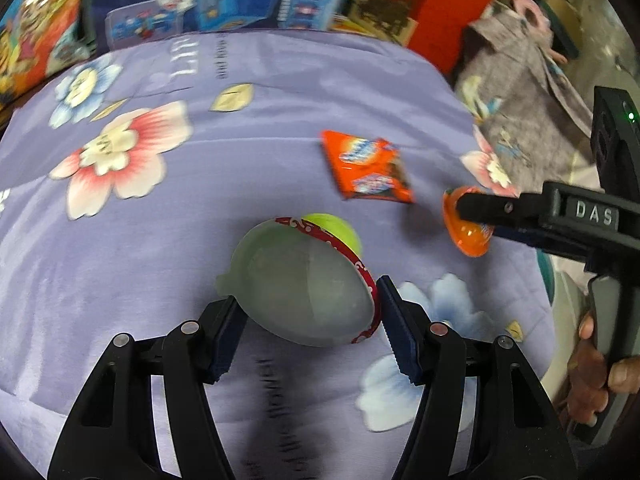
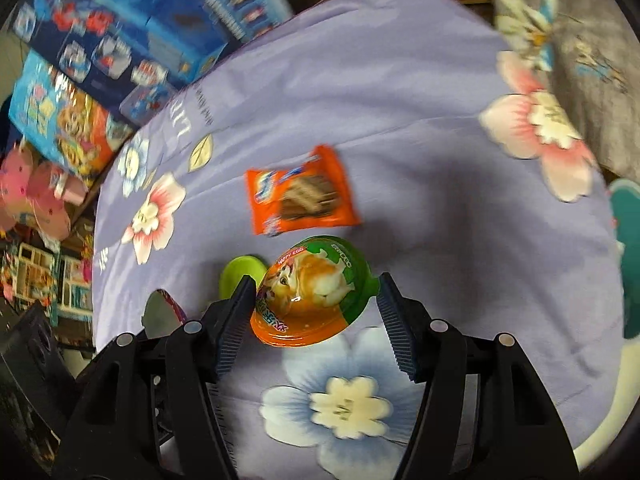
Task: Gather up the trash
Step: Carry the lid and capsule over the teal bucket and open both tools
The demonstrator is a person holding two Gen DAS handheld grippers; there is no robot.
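Both claws loaded — left gripper (image 1: 310, 312) clamps the translucent plastic egg half (image 1: 304, 288), right gripper (image 2: 316, 304) clamps the orange-green egg capsule (image 2: 316, 292); the flat orange snack wrapper (image 2: 300, 192) lies ahead toward the purple floral sheet's (image 2: 400, 100) far edge — nearer your right.

- Egg-shaped capsule halves: we count three: one translucent grey half with a red rim (image 1: 308, 292), one lime-green half (image 2: 242, 276), one orange-and-green printed half (image 2: 316, 292).
- Orange snack wrappers: we count one (image 1: 368, 168), flat on the bedsheet.
- Floral lilac bedsheets: one (image 1: 240, 140).
- Grey printed blankets: one (image 1: 516, 92).
- Handheld grippers: we log two, a left (image 1: 310, 322) and a right (image 2: 318, 316).
- Person's hands: one visible (image 1: 596, 376).
- Toy boxes beyond the bed: we make out at least three (image 2: 132, 28); blur prevents a firmer count.
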